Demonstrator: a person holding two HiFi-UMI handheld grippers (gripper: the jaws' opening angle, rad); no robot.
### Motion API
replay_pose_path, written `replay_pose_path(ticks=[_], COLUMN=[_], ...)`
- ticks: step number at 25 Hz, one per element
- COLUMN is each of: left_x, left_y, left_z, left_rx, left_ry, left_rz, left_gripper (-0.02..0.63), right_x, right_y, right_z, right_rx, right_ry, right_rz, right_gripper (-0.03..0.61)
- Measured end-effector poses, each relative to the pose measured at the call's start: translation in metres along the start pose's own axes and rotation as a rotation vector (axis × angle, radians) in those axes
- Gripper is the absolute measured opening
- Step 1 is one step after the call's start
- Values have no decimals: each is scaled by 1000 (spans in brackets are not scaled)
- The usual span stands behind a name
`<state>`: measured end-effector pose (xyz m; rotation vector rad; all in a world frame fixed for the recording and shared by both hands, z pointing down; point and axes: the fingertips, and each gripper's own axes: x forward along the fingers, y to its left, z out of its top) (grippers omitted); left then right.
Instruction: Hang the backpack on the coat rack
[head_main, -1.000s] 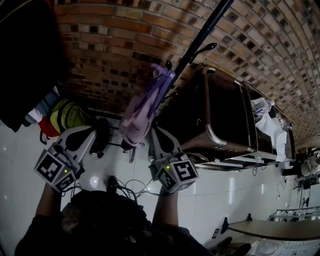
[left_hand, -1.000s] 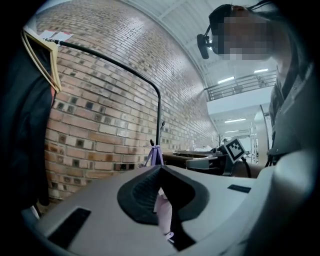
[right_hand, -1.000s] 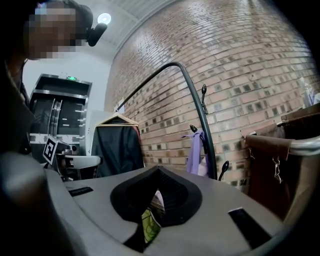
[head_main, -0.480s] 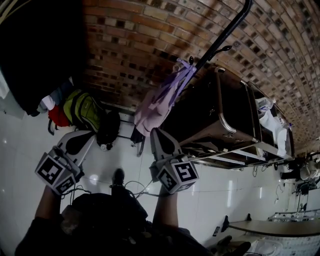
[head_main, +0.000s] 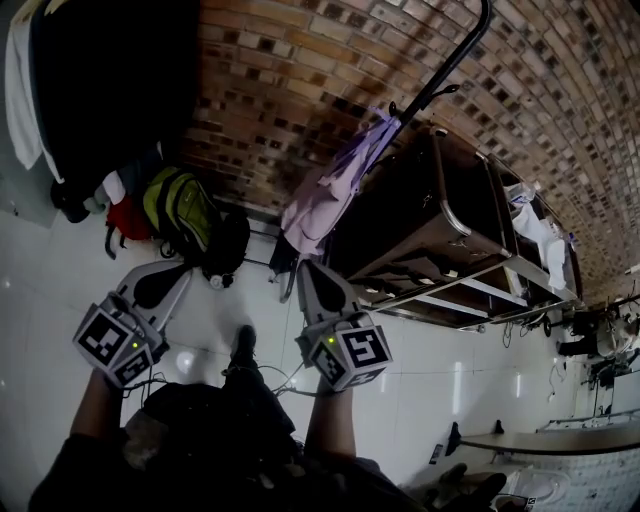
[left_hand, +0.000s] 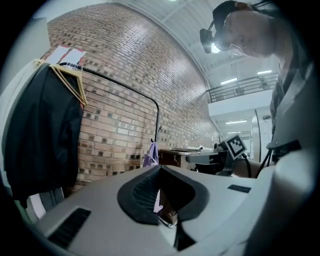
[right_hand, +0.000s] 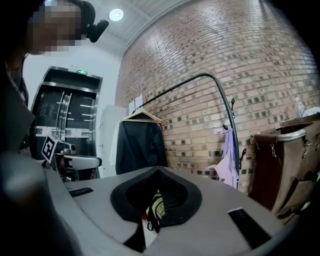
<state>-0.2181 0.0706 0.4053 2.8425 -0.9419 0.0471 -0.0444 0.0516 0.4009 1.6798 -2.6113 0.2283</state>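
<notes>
Here, your left tongs (head_main: 166, 268) and right tongs (head_main: 306, 266) are both closed and empty. The backpack (head_main: 180, 210) slumps just ahead of the left tongs; the rack (right_hand: 233, 131) stands beyond the right. Expect soft, sagging weight: take its top loop or a strap.

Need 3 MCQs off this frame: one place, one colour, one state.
1. Where is the backpack?
A hung up
B on the floor by the wall
C on a shelf

2. Colour of the garment on the rack?
A purple
B red
C white

3. Right gripper jaws?
A wide open
B shut on a strap
C shut, empty

Key: B, it lies at the foot of the brick wall. A, purple cloth hangs at the pole. C, the jaws meet with nothing between them.
</notes>
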Motion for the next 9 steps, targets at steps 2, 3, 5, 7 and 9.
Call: replay_pose_path(ticks=[2,3,5,7,9], left_x=[-22,-35,-60,-84,-107], left_y=[-8,-10,-14,-16,-19], left_z=[0,2,7,7,7], left_rx=[-2,-3,-5,-12,-15], left_ry=[-5,-8,-7,-1,3], left_rz=[2,3,5,4,0], left_gripper=[34,34,34,34,34], right_x=[-14,-20,-29,-37,-44], right_y=[20,32,57,82,106], right_z=[-2,0,3,4,4], right_rx=[-17,-25,-38,-43,-46], right_ry=[5,6,8,10,11], right_rz=[-9,-14,-22,-22,-20], right_gripper=[2,2,3,2,3])
